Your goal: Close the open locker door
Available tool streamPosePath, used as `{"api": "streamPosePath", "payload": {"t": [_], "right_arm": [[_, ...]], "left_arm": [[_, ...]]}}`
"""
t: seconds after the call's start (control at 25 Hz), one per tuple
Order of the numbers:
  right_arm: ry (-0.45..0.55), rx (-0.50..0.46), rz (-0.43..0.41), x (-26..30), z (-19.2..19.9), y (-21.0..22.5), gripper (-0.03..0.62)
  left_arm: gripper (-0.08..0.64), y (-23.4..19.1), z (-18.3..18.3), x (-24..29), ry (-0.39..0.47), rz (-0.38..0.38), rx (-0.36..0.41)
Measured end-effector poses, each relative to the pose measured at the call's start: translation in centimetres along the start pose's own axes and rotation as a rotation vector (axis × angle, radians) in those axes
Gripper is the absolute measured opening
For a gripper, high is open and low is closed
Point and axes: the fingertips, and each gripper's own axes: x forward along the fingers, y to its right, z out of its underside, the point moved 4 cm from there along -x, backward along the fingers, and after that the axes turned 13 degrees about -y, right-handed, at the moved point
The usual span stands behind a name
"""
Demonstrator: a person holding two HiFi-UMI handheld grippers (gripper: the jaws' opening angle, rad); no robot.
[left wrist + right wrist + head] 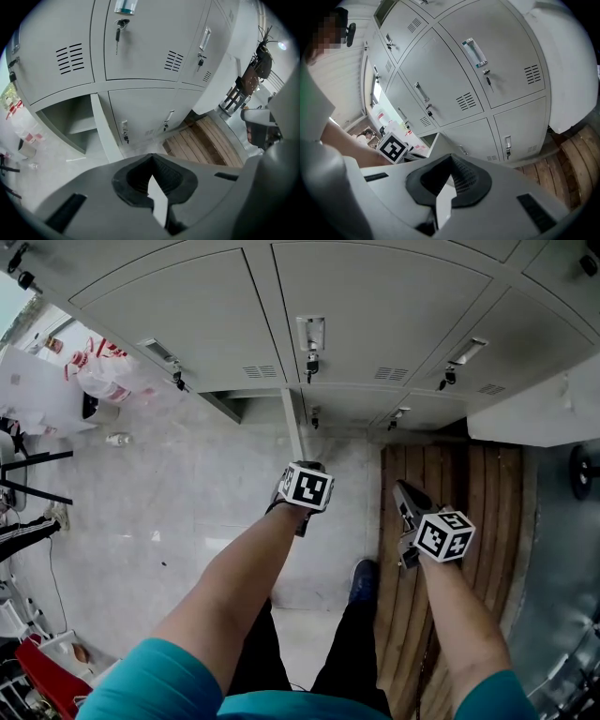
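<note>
Grey locker door [293, 426] ajar; left gripper [304, 495], right gripper [405, 493] clenched empty; a glancing push could slip off.

Open locker door [293, 425] left of pallet [469, 486]

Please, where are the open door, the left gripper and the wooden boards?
open door [104, 129], left gripper view, its narrow edge
left gripper [151, 155], left gripper view, closed tips
wooden boards [487, 488], head view, bare plank
</note>
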Motion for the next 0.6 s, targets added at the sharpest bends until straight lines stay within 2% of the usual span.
{"api": "streamPosePath", "payload": {"t": [0.6], "right_arm": [[-0.009, -0.004, -0.013, 3.2, 0.5, -2.6, -0.009]], "left_arm": [[0.0, -5.7, 2.7, -1.6, 0.025, -0.042, -0.019]]}}
